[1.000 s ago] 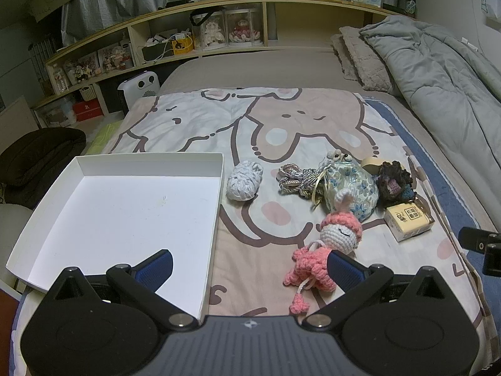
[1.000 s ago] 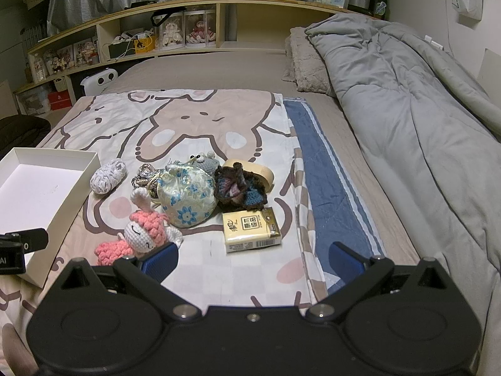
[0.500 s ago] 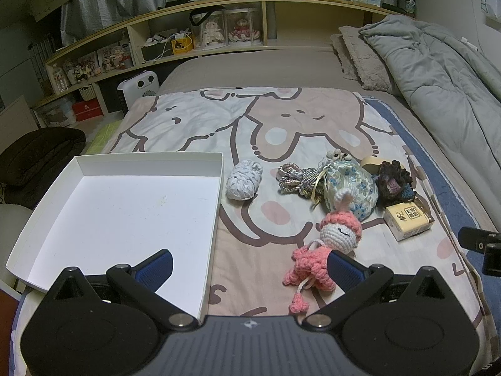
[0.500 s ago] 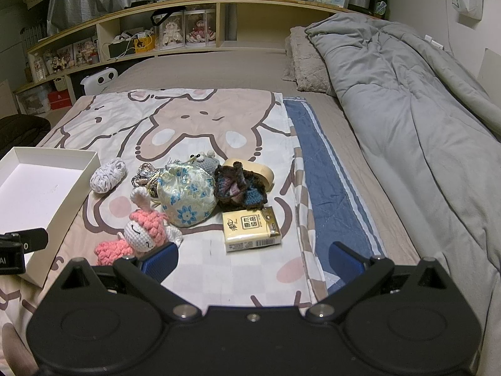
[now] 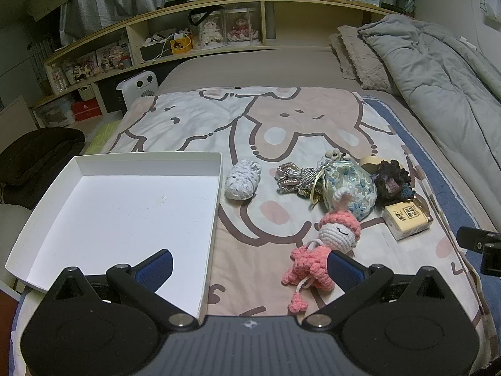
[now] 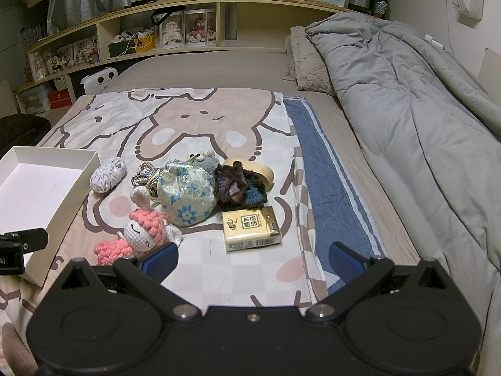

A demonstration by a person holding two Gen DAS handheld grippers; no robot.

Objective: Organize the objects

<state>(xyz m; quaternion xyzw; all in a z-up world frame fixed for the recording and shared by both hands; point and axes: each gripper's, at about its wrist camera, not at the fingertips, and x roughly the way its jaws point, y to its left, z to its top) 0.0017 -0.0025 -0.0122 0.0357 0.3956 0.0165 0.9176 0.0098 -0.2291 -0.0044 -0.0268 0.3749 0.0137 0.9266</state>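
Cartoon-print blanket [image 5: 281, 131] on bed, shelf [image 5: 219, 9] behind, white tray [image 5: 119, 206] at left; both grippers' jaws apart.

Bed [image 6: 219, 62] spread with a cartoon-rabbit blanket [image 5: 219, 119] and a clutter of small things.

In the left wrist view a white shallow box [image 5: 125, 206] lies on the blanket at lower left. Just right of it sits a white yarn ball [image 5: 242, 180], then a coil of cord [image 5: 292, 180], a blue floral pouch [image 5: 350, 188], a dark crocheted piece [image 5: 393, 180] and a tissue packet [image 5: 407, 221], bunched at centre right. A pink crocheted bunny doll [image 5: 328, 241] lies below the pouch. A grey duvet [image 6: 407, 94] and pillow [image 6: 307, 62] fill the right side.
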